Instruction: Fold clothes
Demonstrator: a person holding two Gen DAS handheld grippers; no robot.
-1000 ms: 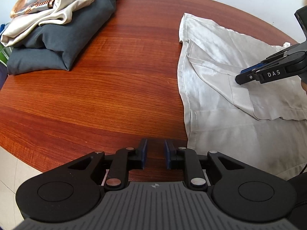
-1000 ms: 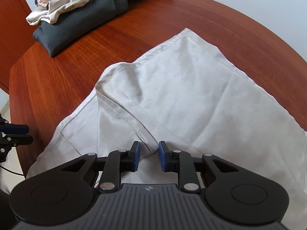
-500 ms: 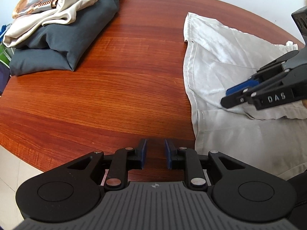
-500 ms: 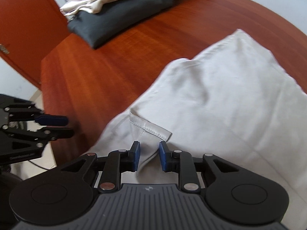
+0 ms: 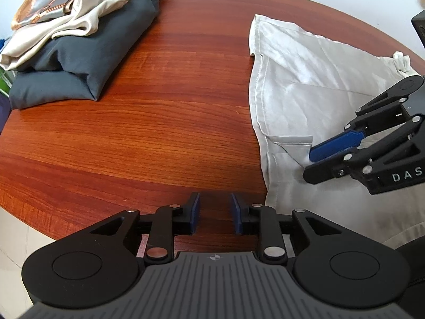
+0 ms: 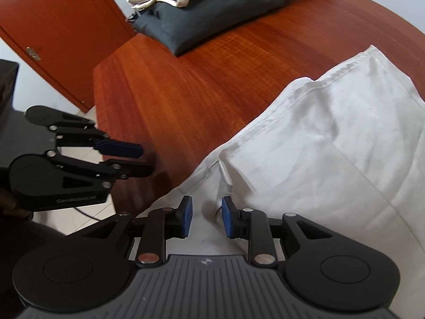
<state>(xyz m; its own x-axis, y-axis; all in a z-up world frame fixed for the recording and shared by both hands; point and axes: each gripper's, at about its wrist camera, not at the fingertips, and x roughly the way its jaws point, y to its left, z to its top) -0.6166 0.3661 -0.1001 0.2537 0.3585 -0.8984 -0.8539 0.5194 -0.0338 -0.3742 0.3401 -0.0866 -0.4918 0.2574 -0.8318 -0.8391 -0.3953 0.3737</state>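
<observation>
A white garment (image 5: 305,79) lies spread on the right part of the round wooden table (image 5: 159,119). One corner flap (image 6: 239,170) of it is folded over. My right gripper (image 6: 206,202) hovers low over the garment's near left edge. Its blue pads stand apart and white cloth shows under the gap, with nothing pinched. From the left wrist view the right gripper (image 5: 308,165) points left, just past the folded flap (image 5: 292,139). My left gripper (image 5: 215,199) sits over bare wood at the table's near edge, left of the garment. Its jaws are opening and hold nothing. In the right wrist view the left gripper (image 6: 146,160) shows at the left.
A folded dark grey garment (image 5: 79,61) with crumpled cream patterned cloth (image 5: 66,18) on top sits at the table's far left. Bare wood lies between that pile and the white garment. Pale floor tiles (image 5: 16,239) show past the table's near edge. An orange door (image 6: 53,26) stands behind.
The right gripper swung left across the white garment toward its near edge, and a flap of cloth now lies folded over. The left jaws widened slightly. The left hand stayed put.
</observation>
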